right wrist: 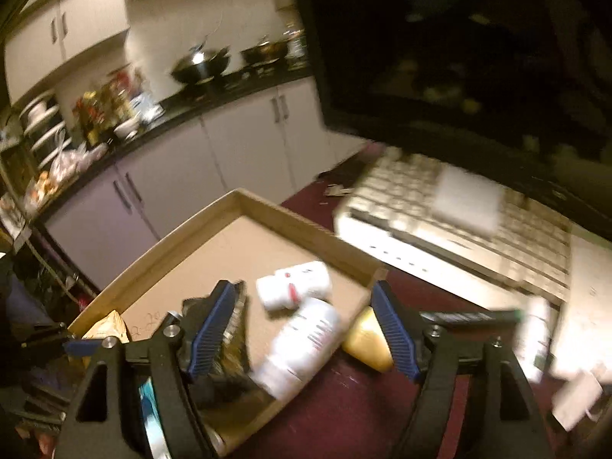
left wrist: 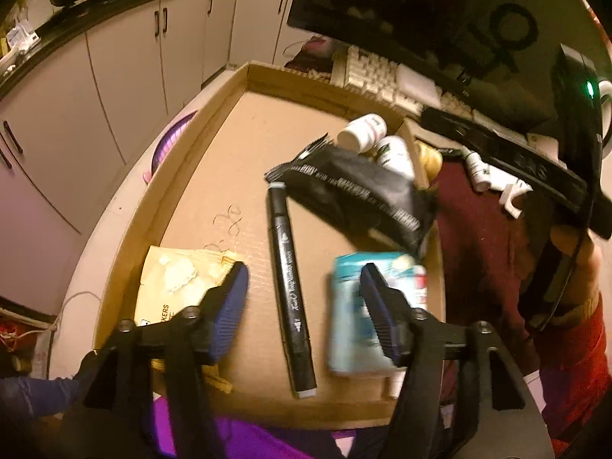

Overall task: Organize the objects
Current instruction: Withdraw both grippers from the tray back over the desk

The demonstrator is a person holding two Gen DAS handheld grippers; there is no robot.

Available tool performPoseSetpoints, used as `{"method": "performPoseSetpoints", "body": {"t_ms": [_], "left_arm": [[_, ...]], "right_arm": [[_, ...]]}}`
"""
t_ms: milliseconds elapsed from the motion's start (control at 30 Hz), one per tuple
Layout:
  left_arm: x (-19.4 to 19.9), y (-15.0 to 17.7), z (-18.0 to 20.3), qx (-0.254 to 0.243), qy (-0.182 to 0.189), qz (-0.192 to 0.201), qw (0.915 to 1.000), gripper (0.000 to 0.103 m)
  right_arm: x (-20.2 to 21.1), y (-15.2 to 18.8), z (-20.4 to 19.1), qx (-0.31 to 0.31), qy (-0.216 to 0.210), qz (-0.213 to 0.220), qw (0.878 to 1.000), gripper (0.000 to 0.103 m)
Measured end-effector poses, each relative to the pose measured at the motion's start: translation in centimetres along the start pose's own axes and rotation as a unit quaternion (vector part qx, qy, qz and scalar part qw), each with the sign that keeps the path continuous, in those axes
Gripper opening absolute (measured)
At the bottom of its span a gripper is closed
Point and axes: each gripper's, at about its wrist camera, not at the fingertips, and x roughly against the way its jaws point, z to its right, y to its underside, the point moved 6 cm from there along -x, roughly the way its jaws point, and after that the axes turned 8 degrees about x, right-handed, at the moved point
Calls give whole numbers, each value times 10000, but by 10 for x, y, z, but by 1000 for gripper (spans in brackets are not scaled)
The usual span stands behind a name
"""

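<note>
A black marker (left wrist: 290,290) lay flat on the floor of the shallow cardboard tray (left wrist: 214,114), between the parted blue pads of the left gripper (left wrist: 302,298), which touched nothing. Beside it sat a blurred teal box (left wrist: 367,306) toward the right rim and a torn yellow packet (left wrist: 179,287) near the left rim; a black pouch (left wrist: 359,195) and two white bottles (left wrist: 363,130) crowded the far right corner. The tray's far left half stood bare. The right gripper (right wrist: 306,329) hung unclenched above the white bottles (right wrist: 302,340), with a yellow cap (right wrist: 367,340) just outside the rim on the maroon cloth (right wrist: 344,413).
</note>
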Motion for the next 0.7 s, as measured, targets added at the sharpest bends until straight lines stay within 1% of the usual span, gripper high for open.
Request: {"method": "performPoseSetpoints", "body": {"t_ms": [67,133,167,300,400,467,533,567,600,633,700], "left_arm": [[6,-3,6,-42,59,59,10000,65],[9,-7,15,-108,134,106,9998,68],[10,-8,19,-149,173,119,9997,72],[5,-11,44,-372,352,70,9987,73],[-1,-7,62,-514,529,-57,9973,73],[-2,-3,72,-609,593,-94,9963,73],[-4,0,77,-687,626,-131,9956,73],[-3,0,78,-699,631,-143,9955,73],[-3,1,79,-706,634,-153,9954,73],[-2,1,78,-701,631,-157,9954,73],[0,1,75,-683,628,-155,9956,73]], "right_arm": [[13,7,13,-172,124,6,9998,77],[26,18,28,-387,241,-29,9990,77],[30,24,35,-500,271,-63,9984,77],[39,43,57,-864,453,-145,9951,78],[38,50,61,-972,422,-199,9942,78],[34,52,59,-831,313,-204,9958,78],[24,49,51,-501,98,-227,9984,78],[19,48,47,-248,-7,-240,9994,78],[11,46,40,184,-62,-265,9995,78],[6,45,36,510,-51,-311,9982,77],[-8,43,33,968,-57,-467,9942,77]]}}
